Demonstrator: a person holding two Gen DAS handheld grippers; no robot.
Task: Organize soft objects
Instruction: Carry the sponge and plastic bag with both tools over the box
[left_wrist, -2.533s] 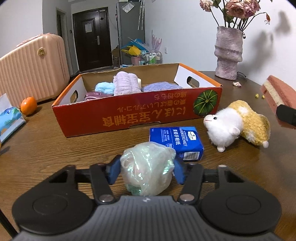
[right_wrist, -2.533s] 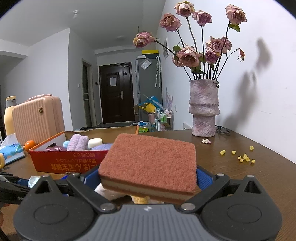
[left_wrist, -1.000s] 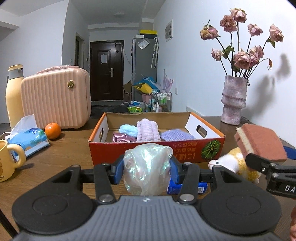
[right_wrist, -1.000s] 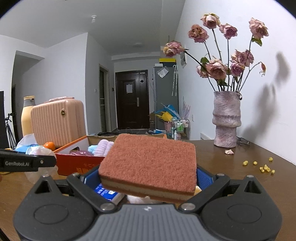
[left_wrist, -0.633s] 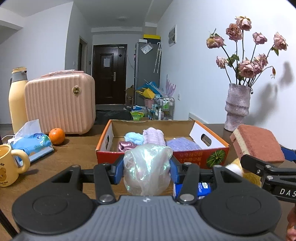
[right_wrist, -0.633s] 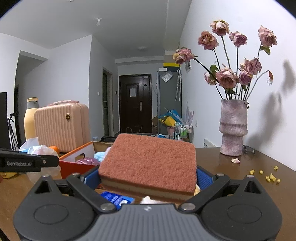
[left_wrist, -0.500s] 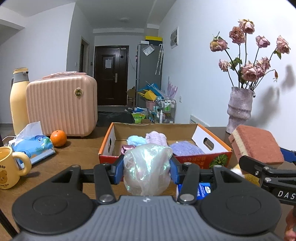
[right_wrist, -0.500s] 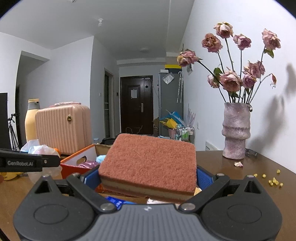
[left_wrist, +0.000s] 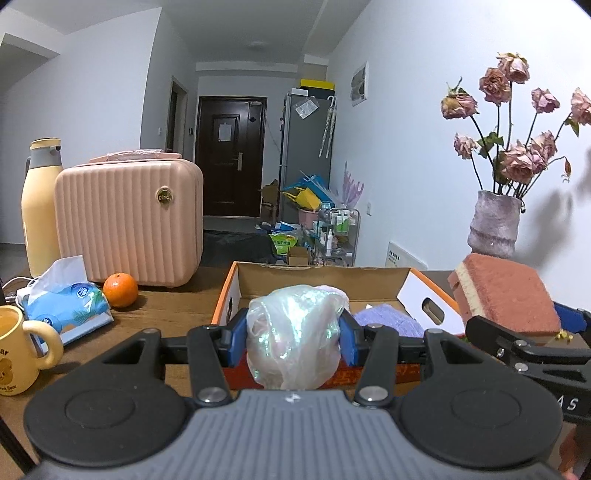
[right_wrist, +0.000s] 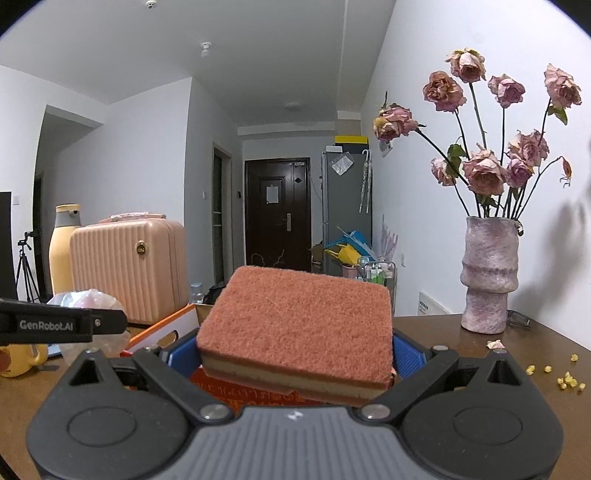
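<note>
Left wrist: cardboard box (left_wrist: 408, 282) holds purple cloth (left_wrist: 386, 319)

Black hand-held gripper (left_wrist: 293, 338), blue pads (left_wrist: 238, 341), silver screws.

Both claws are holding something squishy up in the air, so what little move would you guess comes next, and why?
Probably both ease forward over the cardboard box. The left gripper is shut on the plastic bag and the right gripper on the sponge, both raised just short of the box, which already holds a purple cloth.
</note>
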